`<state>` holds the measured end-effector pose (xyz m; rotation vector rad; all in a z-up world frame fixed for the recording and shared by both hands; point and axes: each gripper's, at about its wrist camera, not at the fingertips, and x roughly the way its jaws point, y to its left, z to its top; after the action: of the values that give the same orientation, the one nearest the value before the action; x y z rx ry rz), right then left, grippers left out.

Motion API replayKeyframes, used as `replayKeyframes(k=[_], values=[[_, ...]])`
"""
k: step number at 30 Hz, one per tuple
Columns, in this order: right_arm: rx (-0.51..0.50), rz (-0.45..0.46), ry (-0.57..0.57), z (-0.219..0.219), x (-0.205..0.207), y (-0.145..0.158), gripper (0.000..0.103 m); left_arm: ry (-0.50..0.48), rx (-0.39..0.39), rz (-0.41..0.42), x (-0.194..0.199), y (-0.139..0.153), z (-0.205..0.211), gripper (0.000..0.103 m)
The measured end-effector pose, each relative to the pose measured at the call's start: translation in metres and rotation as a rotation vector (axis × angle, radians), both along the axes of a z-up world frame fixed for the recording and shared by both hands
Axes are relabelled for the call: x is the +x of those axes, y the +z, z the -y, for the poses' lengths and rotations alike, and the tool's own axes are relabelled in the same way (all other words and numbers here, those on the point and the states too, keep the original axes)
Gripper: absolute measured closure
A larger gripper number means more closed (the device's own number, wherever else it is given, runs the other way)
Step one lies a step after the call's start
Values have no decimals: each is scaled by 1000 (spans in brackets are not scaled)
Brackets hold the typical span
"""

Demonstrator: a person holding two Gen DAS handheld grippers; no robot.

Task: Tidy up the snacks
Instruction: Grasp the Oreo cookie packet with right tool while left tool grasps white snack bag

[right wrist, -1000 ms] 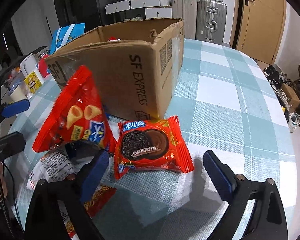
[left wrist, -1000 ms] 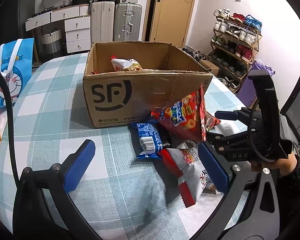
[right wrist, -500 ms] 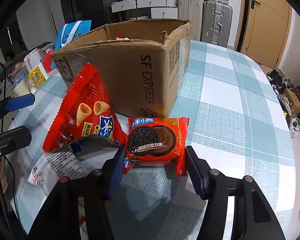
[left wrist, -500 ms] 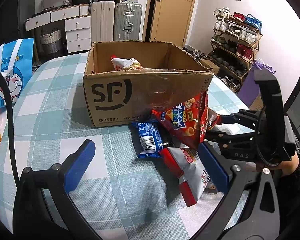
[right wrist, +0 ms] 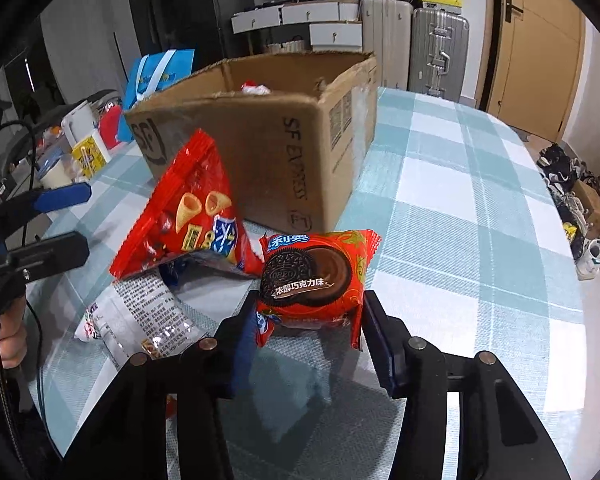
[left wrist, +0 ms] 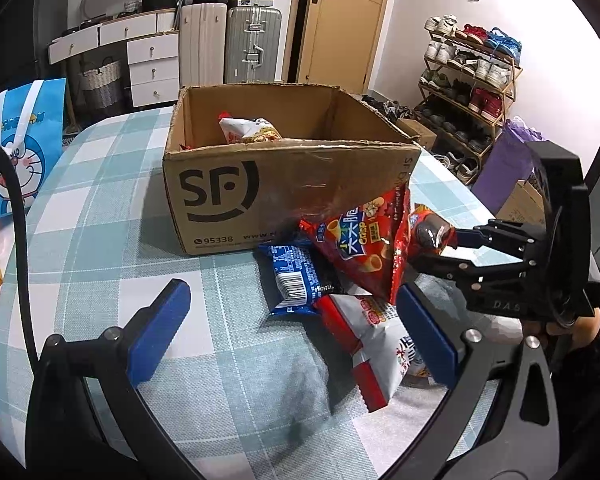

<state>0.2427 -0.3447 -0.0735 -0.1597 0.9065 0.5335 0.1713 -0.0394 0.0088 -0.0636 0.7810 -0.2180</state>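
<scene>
Closing in from wide apart a second ago, the right tool [right wrist: 308, 326] now has its jaws on both sides of the red cookie packet [right wrist: 314, 276], pads pressing the wrapper's edges as they go on closing. That packet lies on the checked counter [right wrist: 480, 240], just in front of the near corner of the cardboard box [right wrist: 284, 152] and touching the red bag of cone crisps [right wrist: 188, 208], which leans tilted against the box front. From the left wrist view the same crisp bag [left wrist: 364, 248] stands propped on its edge over a blue packet [left wrist: 296, 280] and a red-and-white bag [left wrist: 376, 336], both flat on the counter [left wrist: 100, 184] and overlapping; the cookie packet [left wrist: 430, 232] shows just beyond it, pinched at the tip of the right tool [left wrist: 454, 246], which a hand [left wrist: 576, 328] grips at the frame's right edge. The left tool [left wrist: 288, 328] hovers over the pile with its blue pads spread wide and nothing between them. Inside the open box [left wrist: 260, 184] lies one white-and-red snack bag [left wrist: 248, 130]. Off to the left a blue cartoon gift bag [left wrist: 18, 148] stands upright at the counter's edge; suitcases [left wrist: 252, 44], a shoe rack [left wrist: 468, 92] and a wooden door [left wrist: 340, 20] fill the room behind.
</scene>
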Motion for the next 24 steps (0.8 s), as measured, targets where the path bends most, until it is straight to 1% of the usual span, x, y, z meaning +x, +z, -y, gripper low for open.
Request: replayKeyframes(k=[4, 9, 13, 18, 20, 24], values=[[20, 17, -7, 2, -3, 8, 53, -25, 3, 1, -4, 1, 5, 1], [34, 48, -14, 6, -8, 21, 53, -90, 12, 1, -9, 2, 17, 1], [45, 72, -24, 10, -13, 31, 53, -134, 21, -17, -13, -2, 31, 1], [56, 90, -33, 14, -15, 38, 53, -147, 8, -45, -12, -12, 47, 1], [58, 92, -36, 14, -15, 40, 53, -137, 15, -68, -10, -19, 52, 1], [56, 90, -34, 13, -15, 39, 53, -138, 0, -113, -6, -33, 60, 1]])
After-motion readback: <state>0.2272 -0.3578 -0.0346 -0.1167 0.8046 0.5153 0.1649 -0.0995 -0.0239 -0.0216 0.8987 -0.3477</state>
